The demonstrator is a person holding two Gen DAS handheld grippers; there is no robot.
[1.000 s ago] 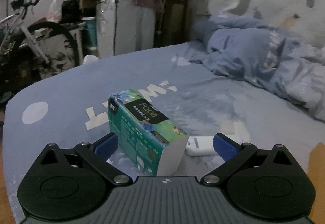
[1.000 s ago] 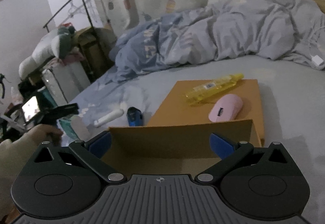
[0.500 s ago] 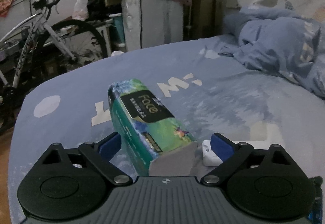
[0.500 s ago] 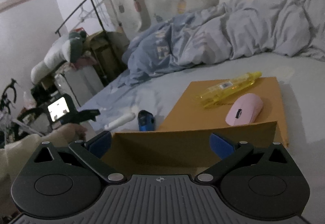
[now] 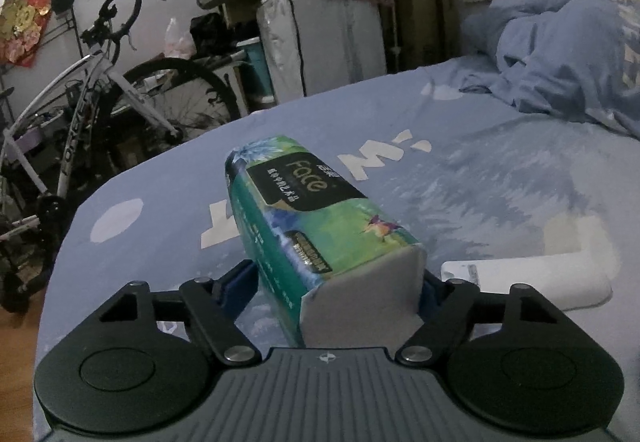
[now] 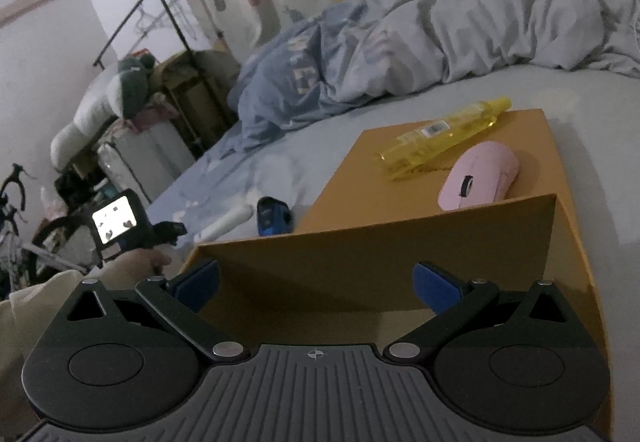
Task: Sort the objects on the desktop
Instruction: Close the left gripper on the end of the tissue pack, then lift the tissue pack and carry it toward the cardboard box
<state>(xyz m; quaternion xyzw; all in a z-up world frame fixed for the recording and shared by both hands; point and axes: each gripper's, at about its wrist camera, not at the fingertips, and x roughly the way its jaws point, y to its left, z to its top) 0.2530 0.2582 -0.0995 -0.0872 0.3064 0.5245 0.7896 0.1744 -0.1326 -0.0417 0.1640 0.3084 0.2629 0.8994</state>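
A green tissue pack (image 5: pixel 316 222) marked "Face" lies on the blue bed sheet. My left gripper (image 5: pixel 336 284) is shut on its near end, blue pads pressed on both sides. A white tube (image 5: pixel 532 282) lies just right of it, also seen in the right wrist view (image 6: pixel 228 224). My right gripper (image 6: pixel 316 282) is open and empty over the near end of an orange cardboard box (image 6: pixel 400 254). On the box's flat lid lie a yellow bottle (image 6: pixel 440 135) and a pink mouse (image 6: pixel 478 175). A blue object (image 6: pixel 274 215) sits beside the box.
A rumpled blue duvet (image 6: pixel 420 41) covers the far side of the bed. A bicycle (image 5: pixel 100 101) and stacked storage with pillows (image 5: pixel 320 21) stand past the bed's edge. My left hand and its gripper show in the right wrist view (image 6: pixel 132 238).
My left gripper moved forward around the tissue pack and closed on its near end. My right gripper drifted slightly and stayed open over the box.
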